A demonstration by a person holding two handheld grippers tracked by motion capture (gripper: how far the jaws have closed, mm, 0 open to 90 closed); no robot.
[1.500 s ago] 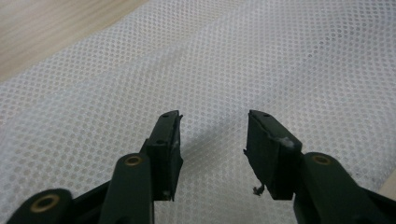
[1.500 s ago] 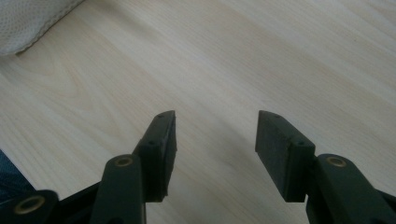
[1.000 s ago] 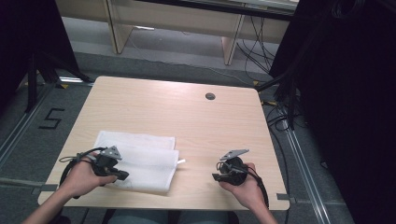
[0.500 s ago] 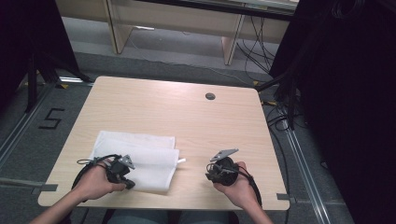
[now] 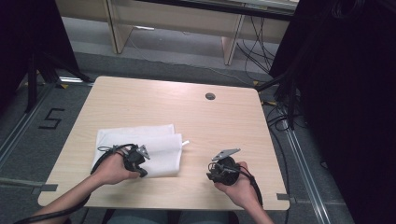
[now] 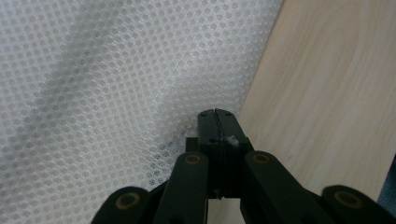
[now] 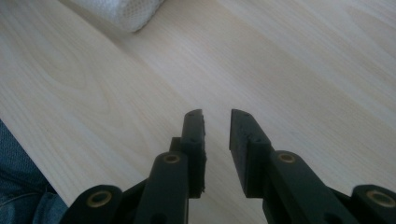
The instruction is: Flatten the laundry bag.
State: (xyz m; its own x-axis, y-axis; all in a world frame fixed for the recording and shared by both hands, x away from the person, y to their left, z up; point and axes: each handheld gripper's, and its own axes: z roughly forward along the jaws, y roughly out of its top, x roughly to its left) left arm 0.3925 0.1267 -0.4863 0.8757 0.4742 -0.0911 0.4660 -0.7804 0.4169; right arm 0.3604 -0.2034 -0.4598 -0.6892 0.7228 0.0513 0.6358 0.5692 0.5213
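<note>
A white mesh cloth [image 5: 154, 142] lies folded on the near left of the wooden table [image 5: 187, 112]. My left gripper [image 5: 140, 164] sits at the cloth's near right edge. In the left gripper view its jaws [image 6: 215, 114] are shut, and the mesh cloth [image 6: 116, 84] puckers up into their tips. My right gripper [image 5: 212, 173] hovers over bare wood to the right of the cloth. Its jaws [image 7: 216, 115] stand a little apart and have just been opening, with nothing between them. A corner of the cloth [image 7: 126, 11] shows farther off in the right gripper view.
A dark round cable hole [image 5: 210, 96] sits in the table's far right part. Cables trail on the floor behind and to the right of the table. Blue trouser fabric [image 7: 18, 186] shows past the table's near edge.
My left hand has slid to the right along the cloth's near edge. The right hand has stayed almost where it was.
</note>
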